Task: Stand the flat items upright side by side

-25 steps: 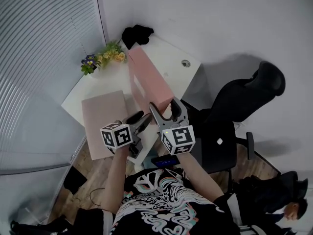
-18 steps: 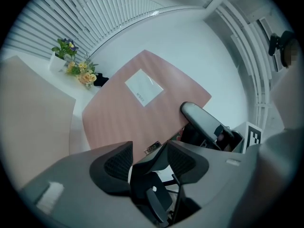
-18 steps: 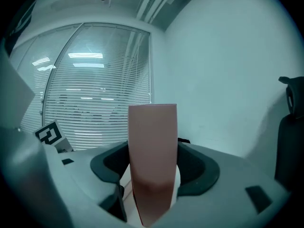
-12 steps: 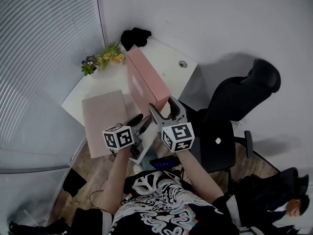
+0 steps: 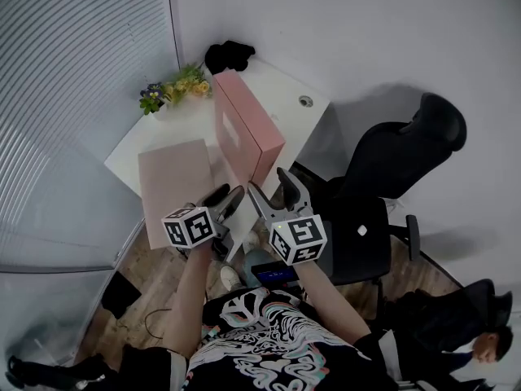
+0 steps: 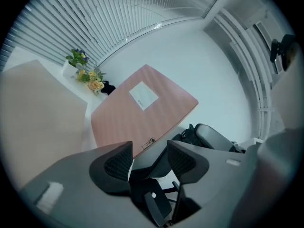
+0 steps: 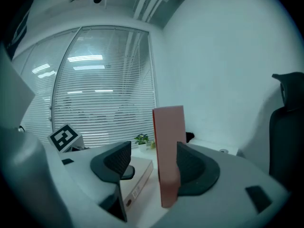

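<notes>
Box still upright, end between right claw jaws, just closing.

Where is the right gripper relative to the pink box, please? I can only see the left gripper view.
Observer: In the right gripper view, the right gripper has its jaws open. The narrow end of the upright pink box shows between them, close to the right-hand jaw. I cannot tell whether they touch.
Operator: Thank you. And where does my left gripper sit on the desk?
Observer: The head view shows the left gripper over the near corner of the desk, between the flat beige box and the pink one.
</notes>
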